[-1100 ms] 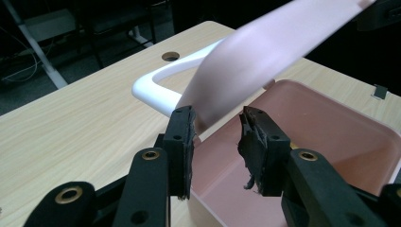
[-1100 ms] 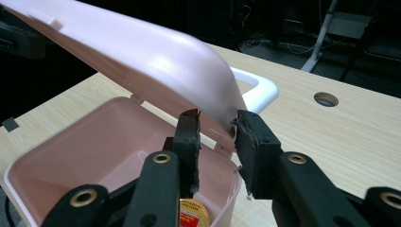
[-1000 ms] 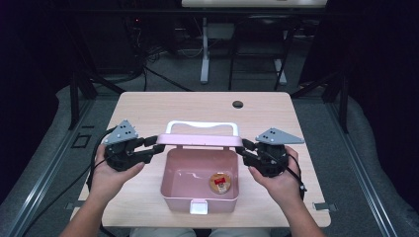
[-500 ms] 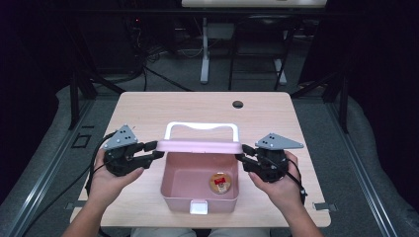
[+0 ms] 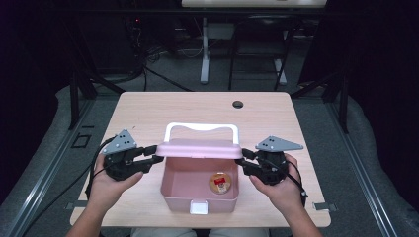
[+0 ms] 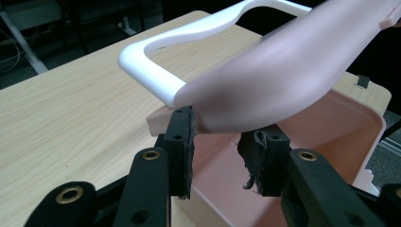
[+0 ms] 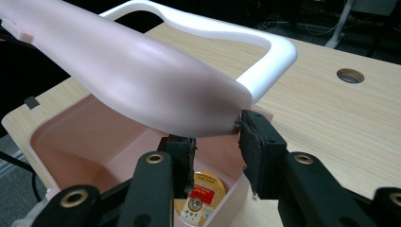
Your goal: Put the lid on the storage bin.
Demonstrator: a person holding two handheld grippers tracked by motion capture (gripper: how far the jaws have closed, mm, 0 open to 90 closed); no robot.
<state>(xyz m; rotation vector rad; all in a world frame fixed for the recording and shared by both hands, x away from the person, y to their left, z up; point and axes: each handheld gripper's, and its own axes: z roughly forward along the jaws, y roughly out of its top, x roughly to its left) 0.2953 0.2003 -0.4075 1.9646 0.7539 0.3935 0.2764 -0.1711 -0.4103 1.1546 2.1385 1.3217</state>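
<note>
A pink box [image 5: 174,190] at the table's [image 5: 148,111] near edge holds a round tin [image 5: 221,182], while its pink lid [image 5: 199,148] with white handle [image 5: 201,129] hangs above, clamped at left by the left gripper [image 5: 154,153] and at right by the right gripper [image 5: 242,161], whose jaws have just eased wider, both hands level.

— What moved since a second ago?
— The pink lid [image 5: 200,149] sits lower over the box [image 5: 199,190], nearer its rim.
— And the right gripper [image 5: 245,162]?
— Its jaws have just been opening around the lid's end.
</note>
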